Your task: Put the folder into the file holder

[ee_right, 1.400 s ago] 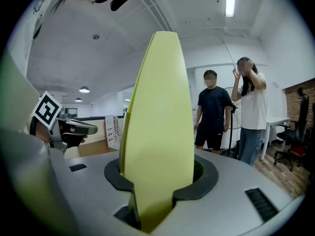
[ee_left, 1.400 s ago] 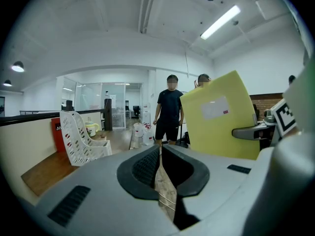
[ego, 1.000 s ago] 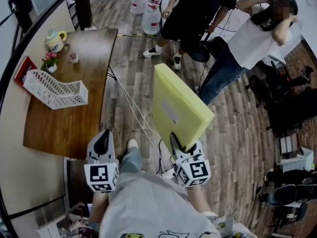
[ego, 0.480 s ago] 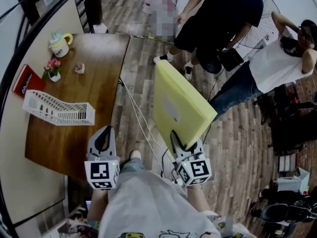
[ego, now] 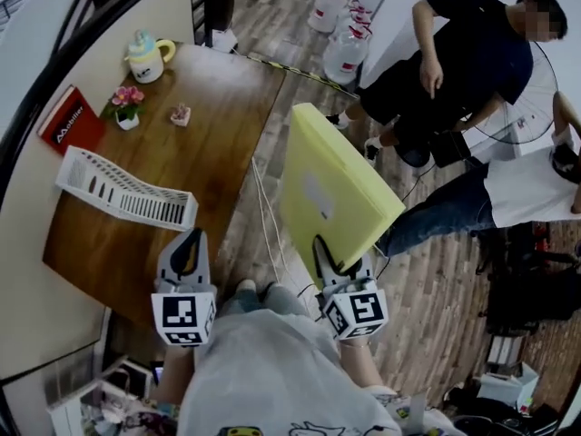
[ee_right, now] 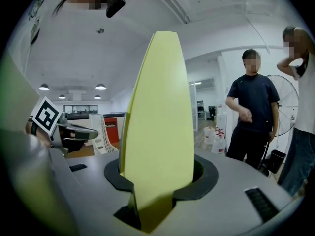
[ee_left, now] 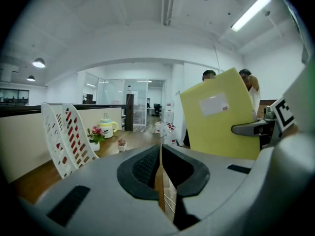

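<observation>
A yellow folder [ego: 336, 193] stands upright on edge over the wooden floor, to the right of the table. My right gripper [ego: 330, 260] is shut on its lower edge; in the right gripper view the folder [ee_right: 157, 122] rises straight out of the right gripper [ee_right: 157, 181]. The white slotted file holder [ego: 127, 193] lies on the brown table [ego: 218, 134], ahead and left of my left gripper [ego: 188, 248]. That gripper is shut and holds nothing, hanging over the table's near edge. The left gripper view shows the left gripper [ee_left: 161, 149], the holder [ee_left: 64, 136] and the folder [ee_left: 221, 114].
A red book [ego: 71, 121], a teapot-shaped mug [ego: 148, 57], a small flower pot [ego: 127, 107] and a tiny ornament [ego: 181, 113] stand further back on the table. Cables [ego: 268, 230] run along the floor beside it. Two people [ego: 454, 71] and water bottles [ego: 345, 48] are at the right.
The view has swung and moved toward the table, so the table and holder now sit nearer the middle. Both grippers came along; the folder stays gripped upright. The bystanders have shifted.
</observation>
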Motion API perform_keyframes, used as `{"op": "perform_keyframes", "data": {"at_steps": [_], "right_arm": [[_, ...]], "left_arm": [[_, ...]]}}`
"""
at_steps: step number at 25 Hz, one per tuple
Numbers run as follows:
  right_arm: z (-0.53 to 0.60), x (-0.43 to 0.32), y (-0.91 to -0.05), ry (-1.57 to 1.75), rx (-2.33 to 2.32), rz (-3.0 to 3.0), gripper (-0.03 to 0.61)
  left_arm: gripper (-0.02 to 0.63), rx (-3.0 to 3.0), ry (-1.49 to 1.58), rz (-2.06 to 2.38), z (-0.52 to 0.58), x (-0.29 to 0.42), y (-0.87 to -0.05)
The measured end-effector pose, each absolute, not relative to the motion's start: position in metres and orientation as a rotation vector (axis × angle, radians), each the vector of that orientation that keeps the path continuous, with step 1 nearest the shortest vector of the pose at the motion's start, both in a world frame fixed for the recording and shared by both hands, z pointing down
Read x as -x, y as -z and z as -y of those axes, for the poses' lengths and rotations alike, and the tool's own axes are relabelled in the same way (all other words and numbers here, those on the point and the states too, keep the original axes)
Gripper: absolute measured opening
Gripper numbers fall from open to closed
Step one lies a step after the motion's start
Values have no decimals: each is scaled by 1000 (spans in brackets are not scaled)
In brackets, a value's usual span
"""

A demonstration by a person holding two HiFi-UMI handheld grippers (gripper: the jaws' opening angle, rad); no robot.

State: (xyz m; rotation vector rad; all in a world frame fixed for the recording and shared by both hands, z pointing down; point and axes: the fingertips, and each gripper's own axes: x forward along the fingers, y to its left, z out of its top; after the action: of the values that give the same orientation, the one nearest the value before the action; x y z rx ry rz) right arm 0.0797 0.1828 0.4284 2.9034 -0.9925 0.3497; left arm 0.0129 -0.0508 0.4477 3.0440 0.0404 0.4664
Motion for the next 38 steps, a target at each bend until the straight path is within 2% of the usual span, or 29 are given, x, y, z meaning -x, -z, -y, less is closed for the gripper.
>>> {"op": "perform_keyframes", "data": {"at_steps": [10,23,38], "right_arm": [[-107,-127,-426,-339,-2750,1319,155],[10,-213,-417,-317,-2303,1946,155],[69,-196,-411,-255,-1814,2410,155]], "left_arm": [[15,-2983,-481,327,105,0,-453],[15,-2753,-427,1062,142,-4,-433],[15,-2401,-392,1662,85,56,-427]]}}
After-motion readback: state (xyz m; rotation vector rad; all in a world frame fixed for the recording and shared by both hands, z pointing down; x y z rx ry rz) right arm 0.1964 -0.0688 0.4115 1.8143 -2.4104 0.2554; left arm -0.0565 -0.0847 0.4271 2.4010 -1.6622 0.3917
